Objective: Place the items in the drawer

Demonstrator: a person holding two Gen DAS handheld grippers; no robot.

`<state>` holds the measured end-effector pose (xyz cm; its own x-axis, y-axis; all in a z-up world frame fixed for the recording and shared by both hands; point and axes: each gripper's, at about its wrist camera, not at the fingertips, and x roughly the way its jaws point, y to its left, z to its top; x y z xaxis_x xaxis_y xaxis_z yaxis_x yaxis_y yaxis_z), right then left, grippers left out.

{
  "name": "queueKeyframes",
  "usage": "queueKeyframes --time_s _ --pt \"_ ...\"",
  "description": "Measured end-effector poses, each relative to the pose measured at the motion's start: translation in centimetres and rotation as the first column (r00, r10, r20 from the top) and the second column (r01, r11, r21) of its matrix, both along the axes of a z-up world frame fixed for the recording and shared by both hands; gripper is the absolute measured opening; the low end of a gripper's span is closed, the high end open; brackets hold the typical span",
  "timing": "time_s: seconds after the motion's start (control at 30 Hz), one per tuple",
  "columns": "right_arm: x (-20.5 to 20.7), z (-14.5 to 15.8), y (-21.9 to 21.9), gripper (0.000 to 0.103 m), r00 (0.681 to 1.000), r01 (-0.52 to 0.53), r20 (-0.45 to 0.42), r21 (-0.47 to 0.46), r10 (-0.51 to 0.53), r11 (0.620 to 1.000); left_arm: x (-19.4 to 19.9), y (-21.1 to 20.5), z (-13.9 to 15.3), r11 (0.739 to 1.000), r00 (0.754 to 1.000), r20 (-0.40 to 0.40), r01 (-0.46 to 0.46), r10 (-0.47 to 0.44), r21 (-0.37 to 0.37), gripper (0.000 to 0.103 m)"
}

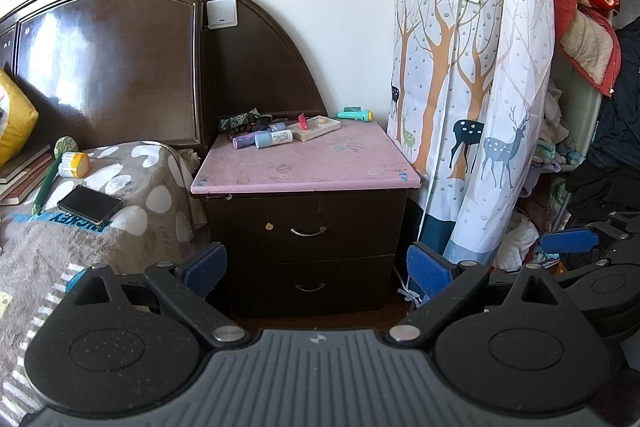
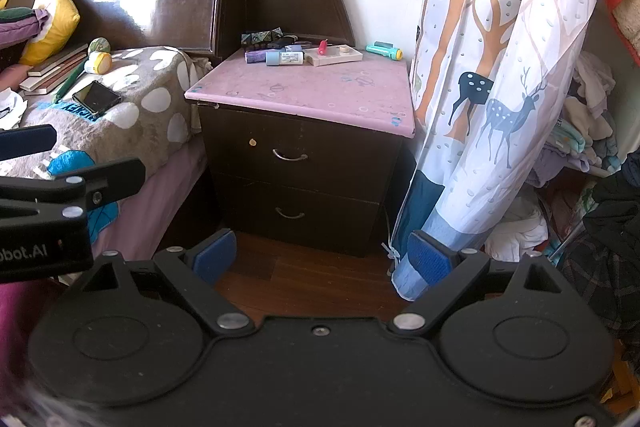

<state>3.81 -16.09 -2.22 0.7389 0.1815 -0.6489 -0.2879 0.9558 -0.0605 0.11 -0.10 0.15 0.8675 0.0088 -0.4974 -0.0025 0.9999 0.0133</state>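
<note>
A dark nightstand with a pink top (image 1: 304, 163) (image 2: 312, 95) stands ahead. Its upper drawer (image 1: 308, 231) (image 2: 290, 155) and lower drawer (image 1: 310, 287) (image 2: 290, 214) are both closed. At the back of the top lie a purple tube (image 1: 244, 140), a blue-capped white bottle (image 1: 274, 138) (image 2: 285, 58), a white tray (image 1: 316, 127) (image 2: 336, 55) with a red item, and a teal flashlight (image 1: 355, 114) (image 2: 385, 50). My left gripper (image 1: 316, 267) is open and empty, well short of the nightstand. My right gripper (image 2: 320, 261) is open and empty above the floor.
A bed with a grey spotted blanket (image 1: 100, 203) lies to the left, carrying a black phone (image 1: 90, 205) and a yellow-capped jar (image 1: 74, 165). A deer-print curtain (image 1: 472, 87) hangs to the right of the nightstand, with piled clothes (image 1: 592, 147) beyond it. The floor (image 2: 312, 279) is wood.
</note>
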Motion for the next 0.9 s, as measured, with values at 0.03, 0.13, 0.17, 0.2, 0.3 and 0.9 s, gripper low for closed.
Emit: queueKeyframes --time_s 0.03,0.13,0.17,0.2,0.3,0.9 --pt "0.05 -0.02 -0.03 0.094 1.0 0.0 0.0 0.0 0.0 1.0 -0.03 0.06 -0.03 1.0 1.0 0.0 0.0 0.0 0.0 0.097" --pt "0.13 -0.05 -0.09 0.094 1.0 -0.002 0.0 0.0 0.002 1.0 -0.1 0.1 -0.02 1.0 1.0 0.0 0.0 0.0 -0.001 0.097" --pt "0.12 -0.05 -0.11 0.094 1.0 -0.002 0.0 0.0 0.002 1.0 -0.1 0.08 -0.02 1.0 1.0 0.0 0.0 0.0 -0.001 0.097" --pt "0.12 -0.05 -0.11 0.094 1.0 -0.002 0.0 -0.001 0.002 1.0 -0.1 0.06 -0.02 1.0 1.0 -0.001 -0.001 0.001 -0.001 0.097" --pt "0.14 -0.08 -0.09 0.094 1.0 -0.002 -0.001 -0.002 0.002 1.0 -0.05 0.13 -0.14 1.0 1.0 -0.002 -0.001 0.001 -0.003 0.097" --pt "1.0 -0.71 0.27 0.094 1.0 -0.011 -0.017 -0.006 0.011 1.0 0.77 0.02 -0.91 1.0 1.0 -0.019 -0.003 0.003 -0.005 0.097"
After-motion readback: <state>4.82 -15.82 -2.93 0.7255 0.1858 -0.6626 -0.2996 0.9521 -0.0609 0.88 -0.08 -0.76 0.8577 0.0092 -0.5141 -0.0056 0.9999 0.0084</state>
